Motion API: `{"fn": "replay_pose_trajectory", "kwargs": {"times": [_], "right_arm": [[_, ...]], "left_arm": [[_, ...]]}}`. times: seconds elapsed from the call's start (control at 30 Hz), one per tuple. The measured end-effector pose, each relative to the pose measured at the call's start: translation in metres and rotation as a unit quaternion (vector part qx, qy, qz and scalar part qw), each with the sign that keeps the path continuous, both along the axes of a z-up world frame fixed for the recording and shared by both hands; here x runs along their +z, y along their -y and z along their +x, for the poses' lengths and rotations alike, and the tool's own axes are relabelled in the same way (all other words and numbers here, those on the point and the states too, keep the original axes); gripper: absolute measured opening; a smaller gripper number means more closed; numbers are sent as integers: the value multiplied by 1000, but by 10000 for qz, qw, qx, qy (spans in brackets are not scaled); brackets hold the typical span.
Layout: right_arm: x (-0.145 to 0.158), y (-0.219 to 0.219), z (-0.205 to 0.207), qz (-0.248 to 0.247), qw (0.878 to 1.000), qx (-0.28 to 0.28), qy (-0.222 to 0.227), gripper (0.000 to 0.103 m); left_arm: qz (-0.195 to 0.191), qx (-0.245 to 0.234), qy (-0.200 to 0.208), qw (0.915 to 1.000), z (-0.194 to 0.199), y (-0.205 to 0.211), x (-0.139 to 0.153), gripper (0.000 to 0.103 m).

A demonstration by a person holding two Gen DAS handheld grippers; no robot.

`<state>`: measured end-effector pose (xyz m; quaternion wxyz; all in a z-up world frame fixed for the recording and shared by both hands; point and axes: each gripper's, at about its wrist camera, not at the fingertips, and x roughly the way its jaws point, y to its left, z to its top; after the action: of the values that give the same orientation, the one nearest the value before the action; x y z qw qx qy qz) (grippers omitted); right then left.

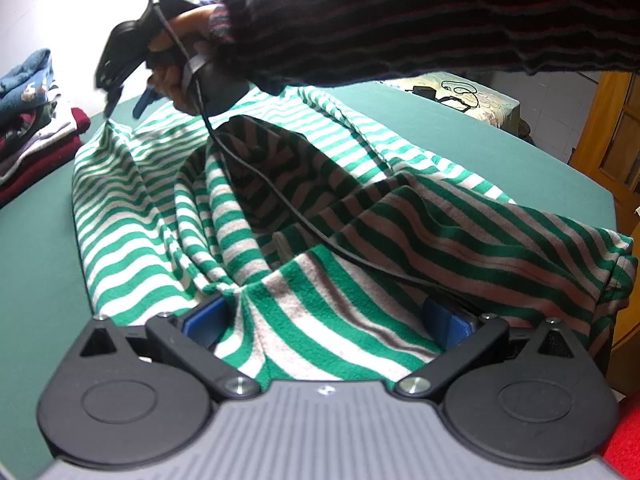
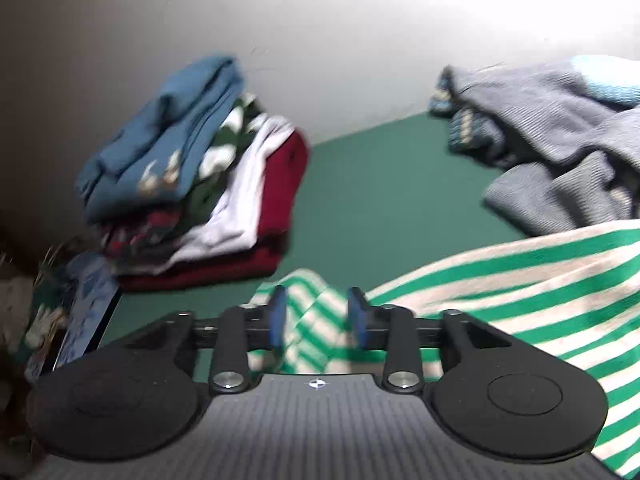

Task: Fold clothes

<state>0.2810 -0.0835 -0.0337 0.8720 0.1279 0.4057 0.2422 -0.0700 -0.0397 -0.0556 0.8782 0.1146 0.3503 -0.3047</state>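
A green-and-white striped shirt lies rumpled on the green table. My left gripper is open at the near hem; cloth drapes between its blue pads. A hand in a dark striped sleeve holds my right gripper at the shirt's far left corner, which rises to its tips. In the right wrist view, my right gripper has its pads close together on a bunched fold of the striped shirt.
A stack of folded clothes, blue on top and red below, stands by the wall, also at the left. A loose grey knit pile lies at the far right. A black cable trails across the shirt. A wooden door stands beyond the table.
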Motion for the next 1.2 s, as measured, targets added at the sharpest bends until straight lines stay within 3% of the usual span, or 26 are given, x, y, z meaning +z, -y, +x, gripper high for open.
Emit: {"fn": "replay_pose_trajectory", "kwargs": {"times": [0.07,0.1,0.13,0.23,0.37,0.43,0.5,0.6,0.73,0.93,1.03,1.1,1.2], "right_arm": [[-9,-11,0,-159,9997,114,-169,35],[-11,-15,-2,-268,9995,101,-94,15],[-9,-16,-5,-389,9992,64,54,10],[6,-1,-13,9,9992,-86,393,8],[-7,-10,0,-683,9973,-87,270,8],[-15,-15,-1,-833,9954,75,464,14],[-11,-17,-2,-973,9938,146,522,29],[13,10,-15,-515,9972,-119,526,32],[41,50,-58,-500,9972,382,409,32],[33,91,-138,-318,9917,1243,-125,32],[12,85,-162,-528,9881,1427,-222,32],[14,98,-168,-423,9912,1239,-180,28],[17,118,-174,-244,9953,927,-106,26]], "left_arm": [[11,3,1,10000,0,1,0,102],[16,6,1,10000,0,1,0,102],[19,10,1,10000,-1,1,0,102],[13,17,9,10000,-1,1,-1,102],[-4,4,11,10000,-1,1,-1,102],[3,-4,10,10000,-1,1,0,102],[9,-10,10,10000,-1,1,0,102],[-15,18,-1,10000,-1,0,2,102],[-117,6,43,9999,-4,-2,16,100],[-459,-43,-74,9989,3,1,37,101],[-284,-165,-342,9989,13,17,28,101],[-101,-181,-494,9986,16,25,18,101],[196,-246,-397,9987,15,35,14,102]]}}
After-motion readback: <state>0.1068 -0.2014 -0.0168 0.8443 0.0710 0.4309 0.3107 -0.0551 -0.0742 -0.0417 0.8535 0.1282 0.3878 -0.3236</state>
